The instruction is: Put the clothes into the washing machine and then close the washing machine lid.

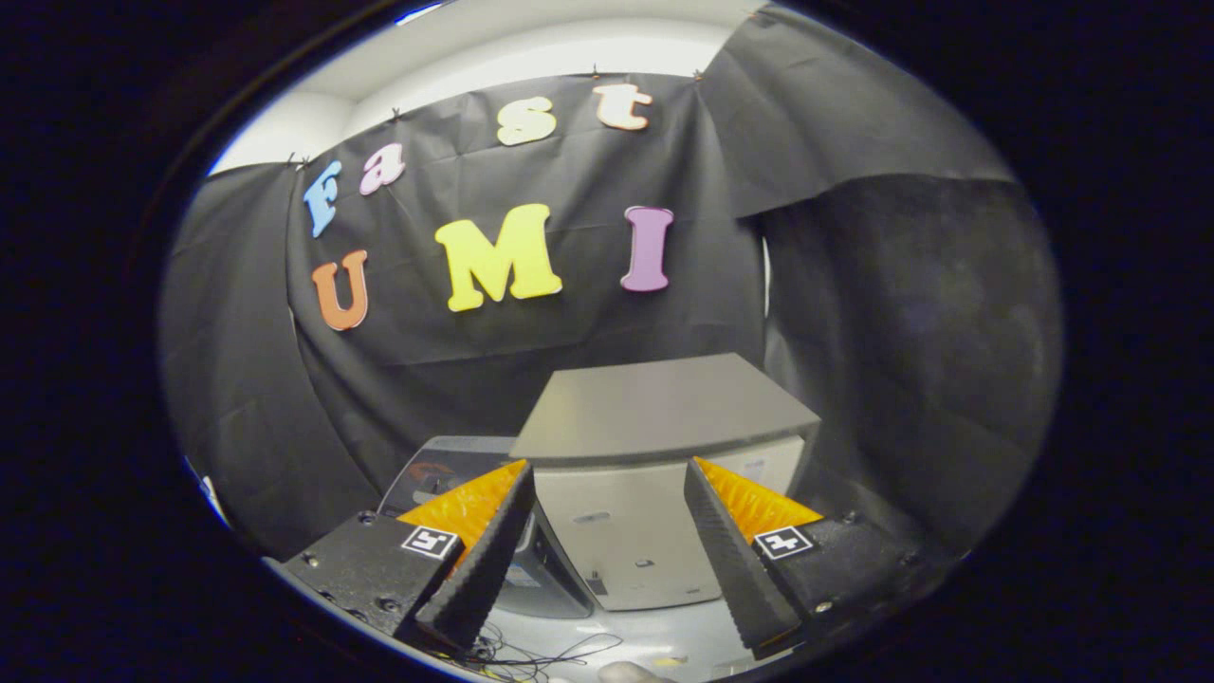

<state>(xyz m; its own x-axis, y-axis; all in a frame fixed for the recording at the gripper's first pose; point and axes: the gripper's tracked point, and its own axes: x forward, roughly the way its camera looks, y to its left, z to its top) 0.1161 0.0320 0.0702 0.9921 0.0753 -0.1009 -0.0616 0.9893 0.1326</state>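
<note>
A small grey box-shaped washing machine (664,408) stands just ahead of me against the black cloth wall, its flat top facing up. Its pale front face (626,550) shows between my fingers. A dark rounded panel (545,579), which looks like the machine's door swung open to the left, sits partly behind my left finger (479,560). My gripper (607,465) is open, with a wide gap and nothing held between the fingers. A small pale thing (631,672) lies low down, nearer than the fingers; I cannot tell if it is cloth.
Thin dark cables (531,655) lie on the pale surface (664,626) in front of the machine. Black cloth walls (901,332) close in behind and on both sides of the machine.
</note>
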